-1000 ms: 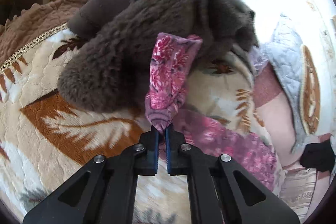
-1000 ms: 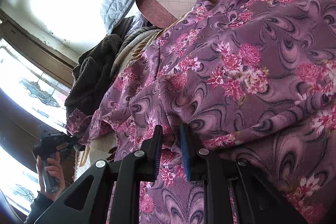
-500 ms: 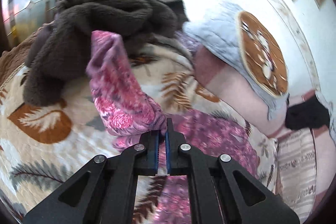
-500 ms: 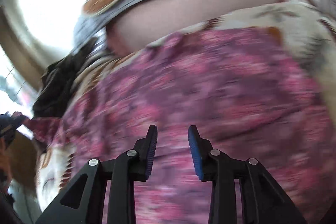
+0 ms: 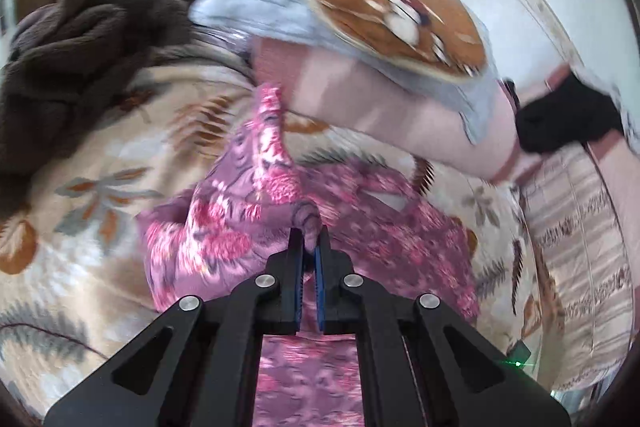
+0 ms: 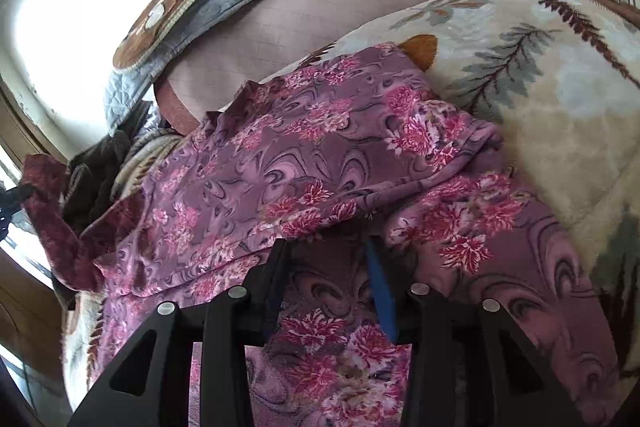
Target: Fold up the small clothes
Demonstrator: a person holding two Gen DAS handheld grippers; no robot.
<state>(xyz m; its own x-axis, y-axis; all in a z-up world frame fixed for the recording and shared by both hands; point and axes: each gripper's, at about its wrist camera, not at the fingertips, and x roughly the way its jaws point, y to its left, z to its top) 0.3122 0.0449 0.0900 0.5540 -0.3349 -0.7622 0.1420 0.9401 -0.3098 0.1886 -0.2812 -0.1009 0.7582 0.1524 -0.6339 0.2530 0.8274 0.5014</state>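
**Spotter:** At six o'clock of the left wrist view, your left gripper (image 5: 310, 243) is clamped tight on a bunched corner of the purple floral garment (image 5: 240, 227). The cloth rises from the jaws toward twelve o'clock, and the rest lies on the cream leaf-patterned blanket (image 5: 80, 187).

**Operator:** And my right side?

**Spotter:** Your right gripper (image 6: 326, 267) has its jaws opening. They stand over the same garment (image 6: 280, 167), low in the right wrist view, and a folded edge crosses just above the fingertips. I see cloth under them, but the pads do not press on it.

**Operator:** So what can go wrong?

**Spotter:** First, you hold only a small pinch at the left. If you pull fast across, the corner can slip out, and the fold will fall crooked. Second, with the right side released, nothing pins the cloth. I think the whole garment may slide on the soft blanket instead of folding.

**Operator:** Anything near the path?

**Spotter:** Yes. The dark brown fleece (image 5: 80, 47) sits at ten o'clock in the left view, and the grey quilted cushion (image 5: 360, 27) at one o'clock. If you swing the corner too far up, it may drag over them. Also the layers already overlap, so a wrinkle can be trapped inside.
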